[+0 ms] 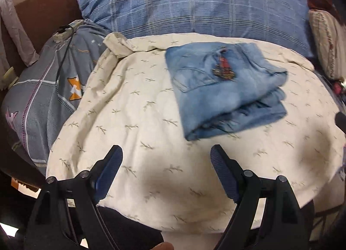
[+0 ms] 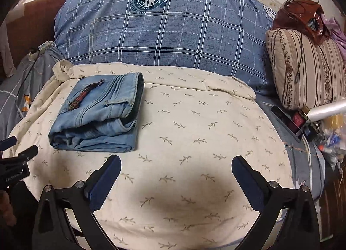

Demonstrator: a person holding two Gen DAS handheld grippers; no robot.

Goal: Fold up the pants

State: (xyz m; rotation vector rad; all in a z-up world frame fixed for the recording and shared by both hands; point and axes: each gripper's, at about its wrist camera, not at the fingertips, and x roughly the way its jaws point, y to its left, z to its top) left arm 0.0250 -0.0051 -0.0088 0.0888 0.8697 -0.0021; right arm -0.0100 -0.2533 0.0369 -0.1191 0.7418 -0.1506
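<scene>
The pants (image 2: 97, 113), a pair of light blue jeans, are lying folded into a compact, layered bundle on the cream leaf-print sheet (image 2: 194, 133), at about ten o'clock in the right wrist view and about one o'clock in the left wrist view. A back pocket with a dark red embroidered patch is being shown on top, and the waistband is facing the plaid pillow (image 2: 164, 31) at twelve o'clock. The stacked layers are being kept in place by their own weight, which suggests the folding is judged complete or nearly so.

The left gripper (image 1: 166, 163) is being held released, with nothing between its jaws, above bare sheet at six o'clock of the bundle. The right gripper (image 2: 176, 170) is also being held spread wide and empty, with the jeans well apart to its upper left. Neither pad is touching denim. The open, clear stance is probably being kept so the fabric is not dragged out of its fold.

A striped cushion (image 2: 307, 66) is resting at two o'clock in the right view, with a clutter of small items below it at three o'clock; these are lying off the working area.
</scene>
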